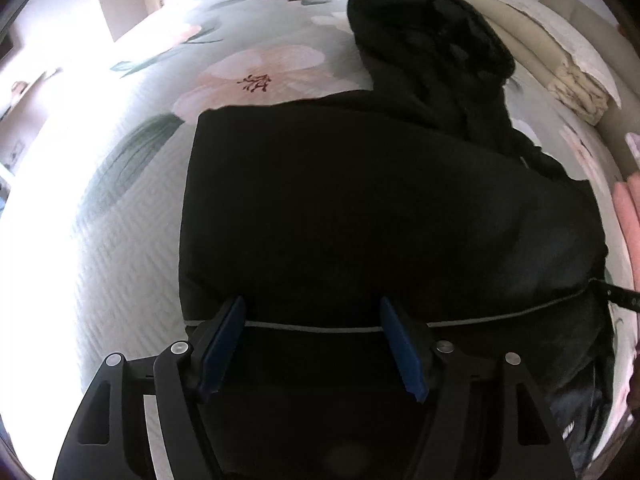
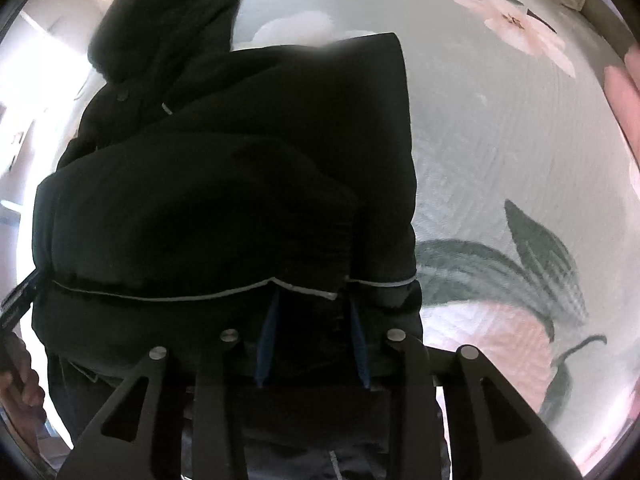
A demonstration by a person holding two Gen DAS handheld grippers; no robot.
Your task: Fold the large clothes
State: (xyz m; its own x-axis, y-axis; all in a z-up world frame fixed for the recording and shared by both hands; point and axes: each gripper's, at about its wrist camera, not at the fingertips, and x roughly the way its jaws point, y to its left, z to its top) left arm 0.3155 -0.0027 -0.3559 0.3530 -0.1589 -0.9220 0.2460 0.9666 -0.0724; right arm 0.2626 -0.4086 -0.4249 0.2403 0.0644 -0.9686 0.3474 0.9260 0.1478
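On the quilted floral bedspread point(image 1: 132, 240) lies a black padded hooded jacket point(image 1: 360, 200), hood away from the cameras. The left gripper point(image 1: 312, 312) hangs above its grey-piped hem, fingers apart. The right gripper point(image 2: 312, 300) pinches that hem's fabric.

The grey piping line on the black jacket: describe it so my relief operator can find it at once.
Start from the floral bedspread; the black hooded jacket lies across it, hood at the far end. At the near hem, a thin pale grey piping line runs across the fabric between the left gripper fingers. It is the only light stripe on the otherwise dark cloth.
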